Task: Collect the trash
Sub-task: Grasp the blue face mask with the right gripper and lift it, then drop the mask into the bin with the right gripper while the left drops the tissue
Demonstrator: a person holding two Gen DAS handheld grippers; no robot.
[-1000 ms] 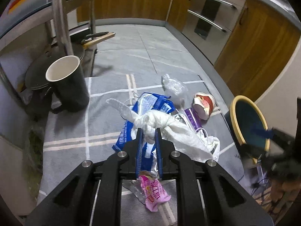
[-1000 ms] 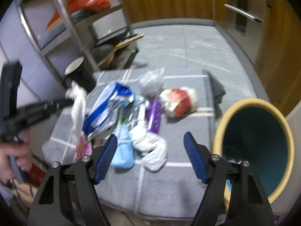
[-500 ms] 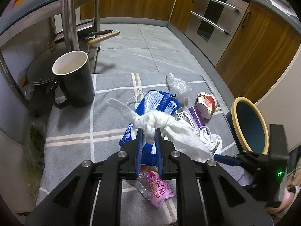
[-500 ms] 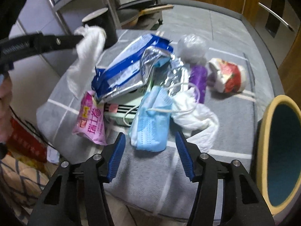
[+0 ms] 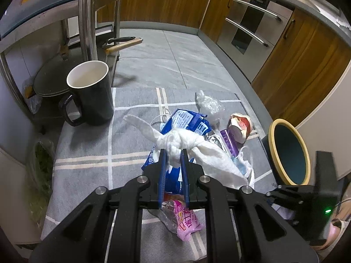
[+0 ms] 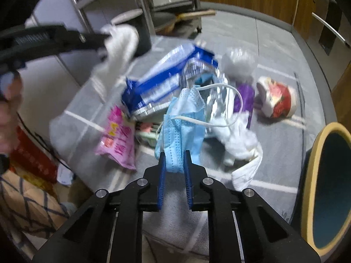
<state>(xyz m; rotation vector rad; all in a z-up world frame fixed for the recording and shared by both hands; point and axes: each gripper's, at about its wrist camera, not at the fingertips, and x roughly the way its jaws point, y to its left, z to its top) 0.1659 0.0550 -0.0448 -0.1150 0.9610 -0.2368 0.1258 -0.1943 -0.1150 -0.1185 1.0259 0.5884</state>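
Right up close, the right gripper (image 6: pixel 173 164) is closing its blue jaws on the lower edge of the blue face mask (image 6: pixel 182 122), the fabric bunched between the pads. The left gripper (image 5: pixel 173 161) is clamped on a knotted white paper towel (image 5: pixel 188 144), held up clear of the grey mat (image 5: pixel 87 153).

So we're mid-pickup, both hands loaded. Next, I'd say, comes lifting the mask free of the heap and carrying each piece over to the yellow-rimmed bin (image 6: pixel 326 186) on the right.

Behind the mask sit the pink wrapper (image 6: pixel 117 135), blue-and-white packet (image 6: pixel 162 81), purple wrapper (image 6: pixel 244 97) and red printed cup (image 6: pixel 277 99), all waiting.

Only the right view shows the mask properly; the towel hides most of it from the left. The left view alone gives the black mug (image 5: pixel 91 94) whole, and the oven beyond.
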